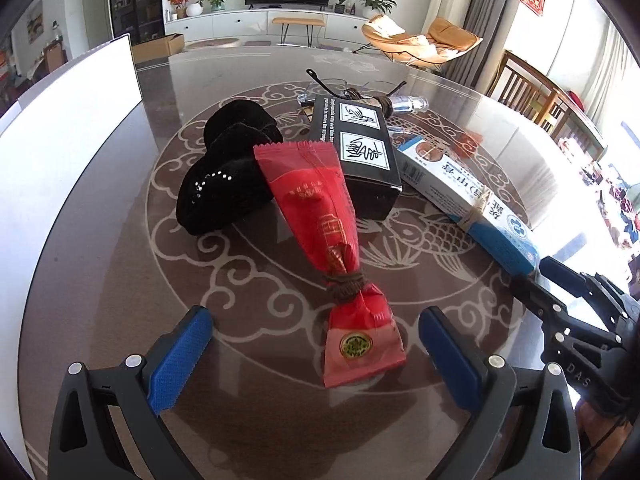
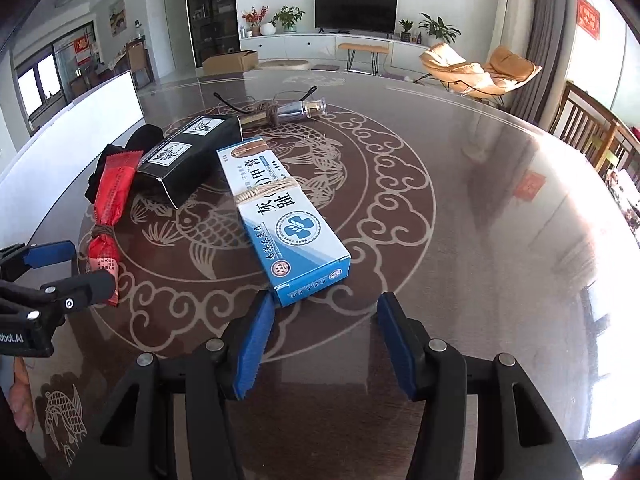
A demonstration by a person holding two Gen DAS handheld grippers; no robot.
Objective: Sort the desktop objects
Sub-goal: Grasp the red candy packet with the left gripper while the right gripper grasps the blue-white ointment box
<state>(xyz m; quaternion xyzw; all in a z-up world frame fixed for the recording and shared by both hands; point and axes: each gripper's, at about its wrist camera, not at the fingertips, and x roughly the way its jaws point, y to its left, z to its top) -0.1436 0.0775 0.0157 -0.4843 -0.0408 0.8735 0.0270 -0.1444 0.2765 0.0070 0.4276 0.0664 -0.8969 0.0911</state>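
A red packet tied with brown string lies on the glass table; its near end sits between the open fingers of my left gripper. It also shows in the right wrist view. Behind it lie a black cloth pouch, a black box and a blue-white medicine box. My right gripper is open, just short of the medicine box's near end. Glasses and a small glass bottle lie at the back.
A white board stands along the table's left side. The round table has a fish pattern under glass. Wooden chairs stand at the right edge.
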